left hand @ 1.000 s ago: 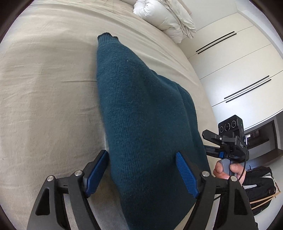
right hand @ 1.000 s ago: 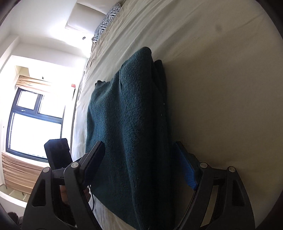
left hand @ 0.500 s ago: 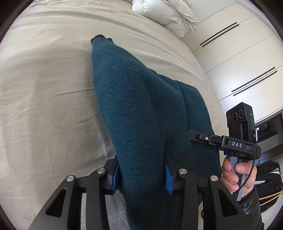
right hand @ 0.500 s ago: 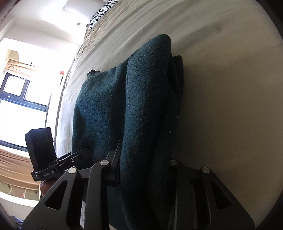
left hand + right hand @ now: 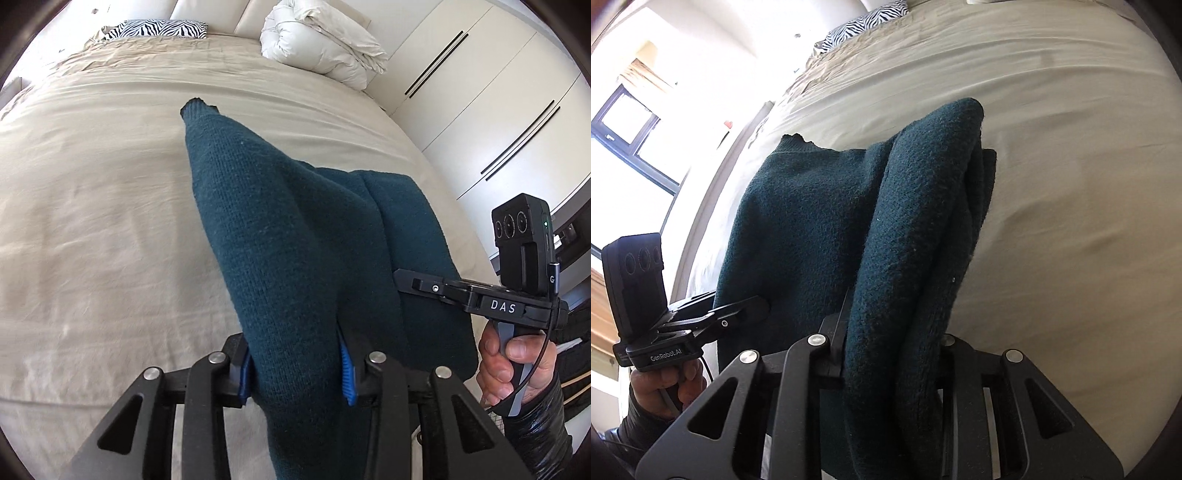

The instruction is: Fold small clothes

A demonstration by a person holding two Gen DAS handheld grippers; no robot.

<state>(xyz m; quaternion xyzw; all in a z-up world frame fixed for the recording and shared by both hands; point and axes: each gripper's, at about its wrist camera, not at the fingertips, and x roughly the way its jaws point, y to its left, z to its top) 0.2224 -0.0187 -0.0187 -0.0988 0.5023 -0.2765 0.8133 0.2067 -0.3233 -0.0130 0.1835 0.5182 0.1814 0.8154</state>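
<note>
A zebra-print pillow point(image 5: 155, 28) and a bundled white duvet point(image 5: 321, 44) lie at the beige bed's point(image 5: 92, 206) far edge, beside white wardrobe doors point(image 5: 498, 103).

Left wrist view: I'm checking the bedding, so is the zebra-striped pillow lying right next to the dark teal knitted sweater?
No, the zebra-striped pillow lies at the bed's far end, well apart from the dark teal knitted sweater.

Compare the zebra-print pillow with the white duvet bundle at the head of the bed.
The zebra-print pillow is striped black and white; the white duvet bundle is plain. The pillow lies flat and low; the bundle is rolled up, taller and bulkier. Both rest at the far end of the beige bed.
</note>
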